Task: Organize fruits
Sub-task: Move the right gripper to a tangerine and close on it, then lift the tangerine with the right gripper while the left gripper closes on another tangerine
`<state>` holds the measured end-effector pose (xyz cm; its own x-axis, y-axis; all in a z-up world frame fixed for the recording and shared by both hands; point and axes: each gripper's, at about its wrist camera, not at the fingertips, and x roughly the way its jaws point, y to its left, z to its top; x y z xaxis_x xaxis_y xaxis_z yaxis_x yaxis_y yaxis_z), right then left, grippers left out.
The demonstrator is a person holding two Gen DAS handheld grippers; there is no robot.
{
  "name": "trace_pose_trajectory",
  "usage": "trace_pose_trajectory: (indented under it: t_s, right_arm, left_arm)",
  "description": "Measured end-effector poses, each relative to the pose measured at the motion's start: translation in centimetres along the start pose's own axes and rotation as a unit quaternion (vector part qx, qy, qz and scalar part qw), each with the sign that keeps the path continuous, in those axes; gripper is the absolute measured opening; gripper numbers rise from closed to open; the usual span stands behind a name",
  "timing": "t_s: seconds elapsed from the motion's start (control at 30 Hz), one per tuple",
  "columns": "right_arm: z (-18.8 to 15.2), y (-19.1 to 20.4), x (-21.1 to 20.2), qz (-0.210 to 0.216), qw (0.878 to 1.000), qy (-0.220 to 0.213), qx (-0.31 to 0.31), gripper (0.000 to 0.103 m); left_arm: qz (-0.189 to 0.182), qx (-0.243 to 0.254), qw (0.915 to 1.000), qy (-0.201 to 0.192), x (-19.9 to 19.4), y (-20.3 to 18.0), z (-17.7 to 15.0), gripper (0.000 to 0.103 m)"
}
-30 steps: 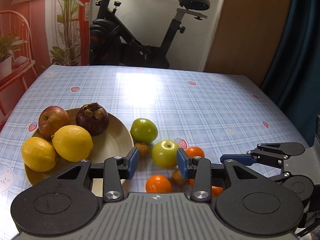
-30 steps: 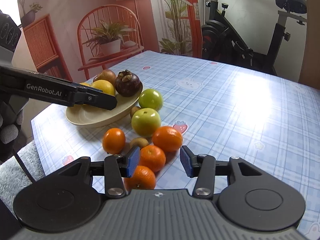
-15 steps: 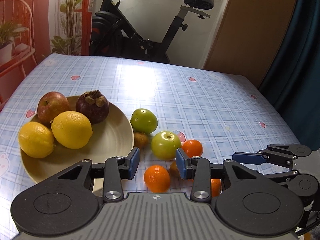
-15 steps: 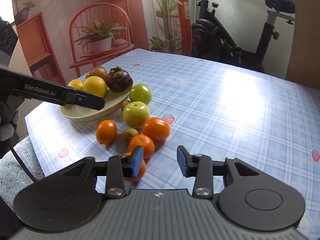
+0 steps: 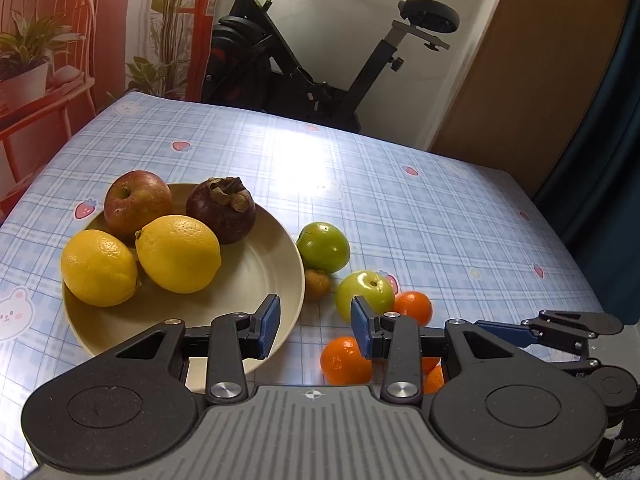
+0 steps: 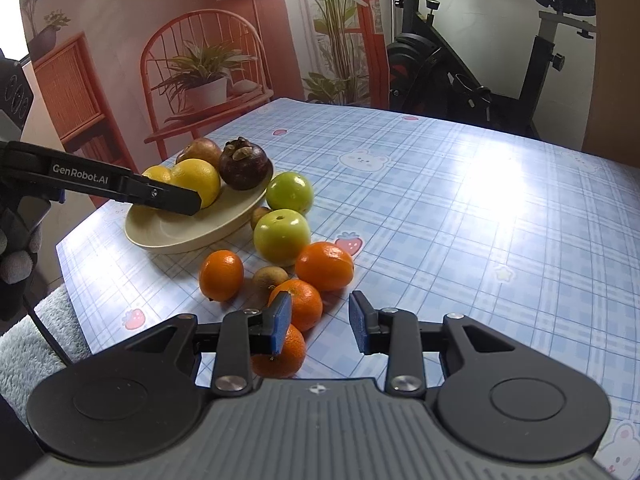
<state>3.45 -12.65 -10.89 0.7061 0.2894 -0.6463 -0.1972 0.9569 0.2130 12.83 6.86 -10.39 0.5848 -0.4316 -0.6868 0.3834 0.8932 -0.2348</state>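
Left gripper [image 5: 314,326]: jaws partly apart, nothing between the pads; it hangs over the near rim of the plate [image 5: 280,264].
Right gripper [image 6: 319,322]: jaws have just been closing; a gap remains, with only tablecloth between the pads. The left pad sits in front of a mandarin [image 6: 298,304], contact not confirmed.
Plate: near the table's [image 5: 440,208] left edge, carrying two lemons [image 5: 178,254], a red apple [image 5: 138,200] and a mangosteen [image 5: 222,210].
Green apples: one [image 5: 324,246] just beside the plate's right rim, the second [image 5: 364,290] nearer the table's near edge.
Mandarins: clustered near the table's near edge, right of the plate; one [image 6: 221,275] sits apart to the left.
Small brown fruits: one [image 5: 317,283] against the plate rim, one [image 6: 270,278] among the mandarins.
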Motion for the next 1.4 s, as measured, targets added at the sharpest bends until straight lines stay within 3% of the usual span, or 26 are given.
trace_pose_trajectory:
  t_s: [0.33, 0.77, 0.93, 1.17, 1.4]
  right_arm:
    - [-1.2, 2.2, 0.6, 0.021, 0.999, 0.025, -0.03, 0.038]
    - [-1.9, 1.7, 1.9, 0.058, 0.997, 0.039, 0.014, 0.041]
    - [-1.9, 1.5, 1.2, 0.06, 0.998, 0.019, 0.007, 0.04]
    - [-1.5, -2.2, -0.6, -0.004, 0.999, -0.036, 0.016, 0.04]
    - [-2.9, -5.6, -0.6, -0.042, 0.995, -0.073, 0.049, 0.04]
  left_arm:
    - [-0.013, 0.011, 0.9998, 0.009, 0.6, -1.1, -0.6, 0.041]
    - [-0.022, 0.023, 0.9993, 0.02, 1.0, -2.0, -0.9, 0.041]
    - [-0.024, 0.028, 0.999, 0.023, 1.1, -2.5, -1.1, 0.041]
    - [-0.037, 0.034, 0.9981, 0.036, 1.8, -3.7, -1.5, 0.041]
    - [-0.048, 0.09, 0.9936, 0.048, 3.8, -6.8, -1.6, 0.041]
